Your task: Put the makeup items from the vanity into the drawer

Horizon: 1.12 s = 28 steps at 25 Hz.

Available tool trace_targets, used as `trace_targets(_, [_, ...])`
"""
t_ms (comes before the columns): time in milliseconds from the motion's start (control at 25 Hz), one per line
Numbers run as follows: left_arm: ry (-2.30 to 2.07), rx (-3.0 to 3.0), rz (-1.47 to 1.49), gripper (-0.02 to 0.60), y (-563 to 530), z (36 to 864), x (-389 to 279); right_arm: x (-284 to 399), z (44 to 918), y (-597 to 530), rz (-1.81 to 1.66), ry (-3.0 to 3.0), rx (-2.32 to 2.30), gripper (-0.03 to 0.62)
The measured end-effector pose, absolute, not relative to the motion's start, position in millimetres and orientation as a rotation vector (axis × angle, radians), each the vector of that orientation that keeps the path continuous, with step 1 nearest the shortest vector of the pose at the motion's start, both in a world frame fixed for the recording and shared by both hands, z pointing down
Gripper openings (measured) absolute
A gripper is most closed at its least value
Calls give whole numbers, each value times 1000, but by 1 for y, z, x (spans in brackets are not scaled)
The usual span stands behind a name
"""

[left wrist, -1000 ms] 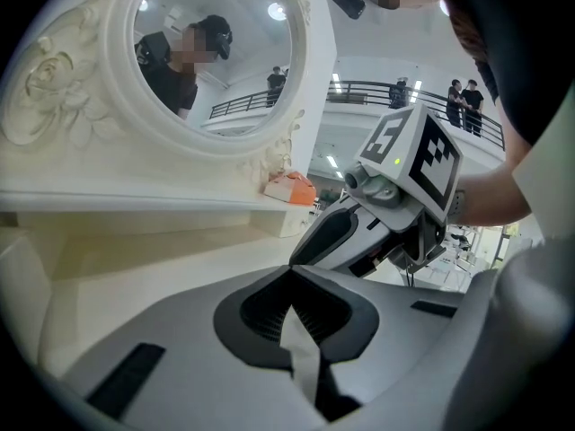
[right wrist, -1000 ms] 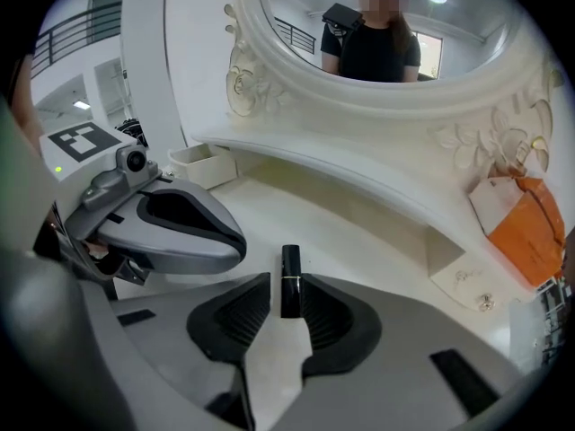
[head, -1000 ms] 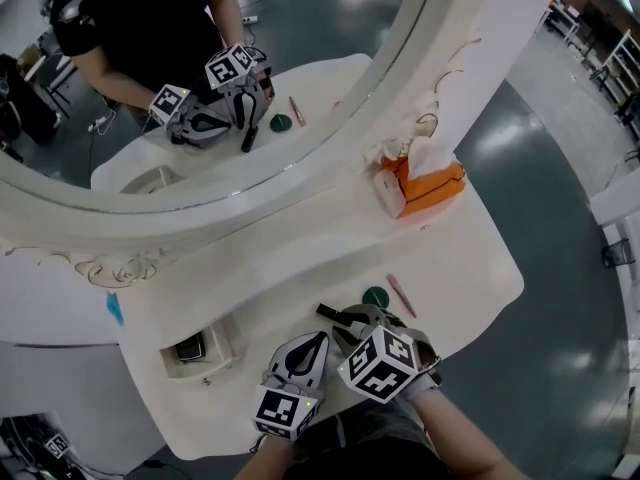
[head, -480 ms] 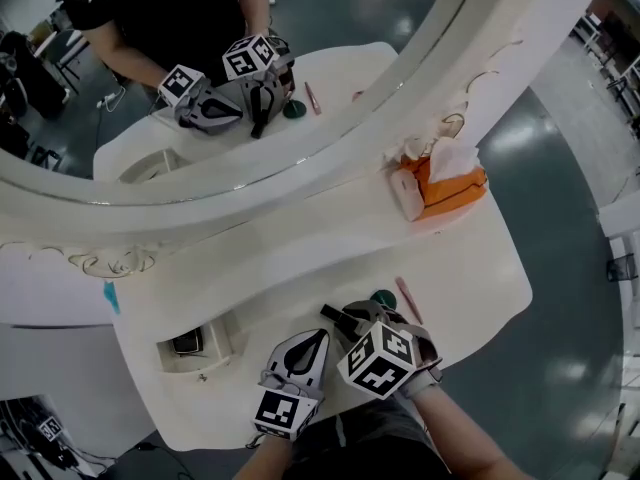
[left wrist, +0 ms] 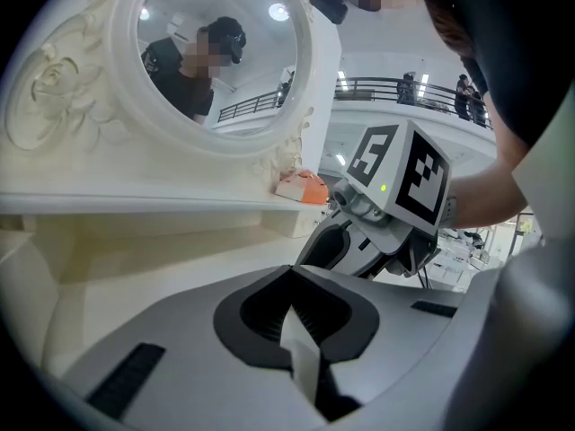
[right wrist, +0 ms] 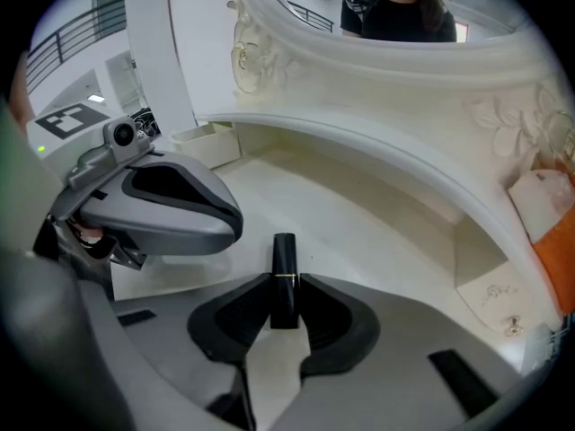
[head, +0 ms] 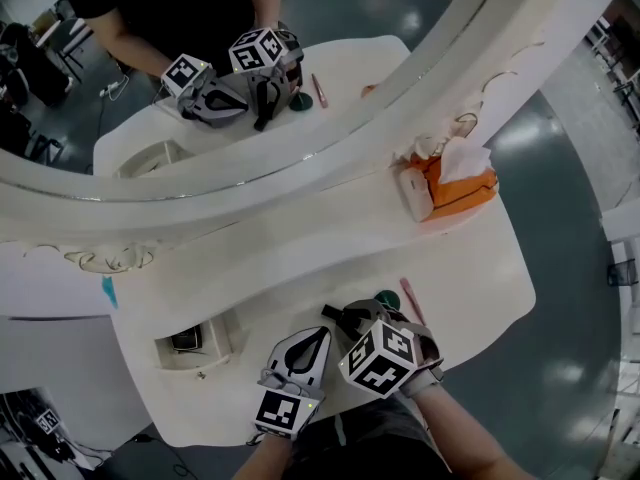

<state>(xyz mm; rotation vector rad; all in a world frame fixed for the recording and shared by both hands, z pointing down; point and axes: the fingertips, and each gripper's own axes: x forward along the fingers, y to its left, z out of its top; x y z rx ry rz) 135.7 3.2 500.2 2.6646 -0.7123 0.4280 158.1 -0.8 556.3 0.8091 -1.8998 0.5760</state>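
Right tongs (right wrist: 284, 285) just tightened on black cylindrical lipstick tube (right wrist: 284, 263); left tongs (left wrist: 292, 317) clenched, empty. Risk: tube, projecting beyond tongs, might pivot out.

**White vanity top bearing a few small things**

The white vanity top (head: 300, 258) is carrying an orange tissue box (head: 455, 190), which is sitting at the back right against the mirror frame (head: 300, 183). A round green item (head: 389, 298) and a pink stick (head: 410, 298) are lying just beside each other near the front edge. At the front left a small drawer (head: 222, 338) is standing open, holding something dark (head: 187, 344).
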Motion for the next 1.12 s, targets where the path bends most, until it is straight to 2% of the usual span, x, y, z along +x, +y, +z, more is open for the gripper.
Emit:
trace_targets(520, [-776,2639,418,14,5,496,115,134,535,-3,528,-1957,788,106])
trace_targets(1120, [-954,2624,330,14,4,470,63,72,497,-7,401,-2063,697,106])
